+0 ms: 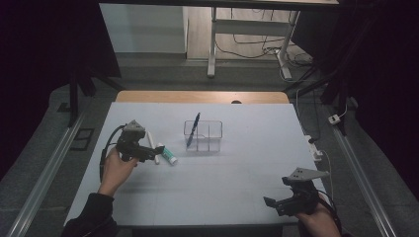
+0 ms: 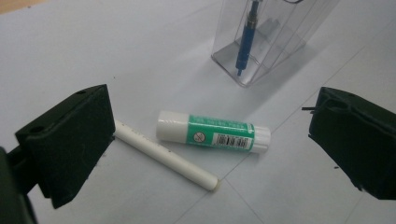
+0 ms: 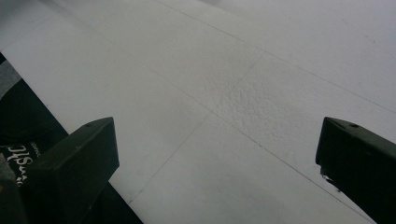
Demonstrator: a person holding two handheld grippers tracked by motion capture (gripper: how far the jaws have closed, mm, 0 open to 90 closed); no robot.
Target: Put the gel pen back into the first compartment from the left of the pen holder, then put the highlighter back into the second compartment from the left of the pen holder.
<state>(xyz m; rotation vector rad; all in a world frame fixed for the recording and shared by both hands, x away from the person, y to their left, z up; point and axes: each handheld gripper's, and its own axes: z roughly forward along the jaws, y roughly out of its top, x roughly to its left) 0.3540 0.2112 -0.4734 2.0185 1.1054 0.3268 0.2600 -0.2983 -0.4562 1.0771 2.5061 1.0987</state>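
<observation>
Left gripper [image 1: 148,150] hovers just left of the glue stick [image 2: 213,132], jaws spread wide, nothing held. White stick [image 2: 166,154] lies beside the glue stick on its near side, close at one end, splaying apart at the other. Clear organizer [image 1: 203,135] with a blue pen [image 1: 192,130] stands right of the glue stick, apart. Right gripper [image 1: 279,202] sits far right of it near the desk's [image 1: 232,182] front edge, jaws wide, empty. Bare desk lies between.
</observation>
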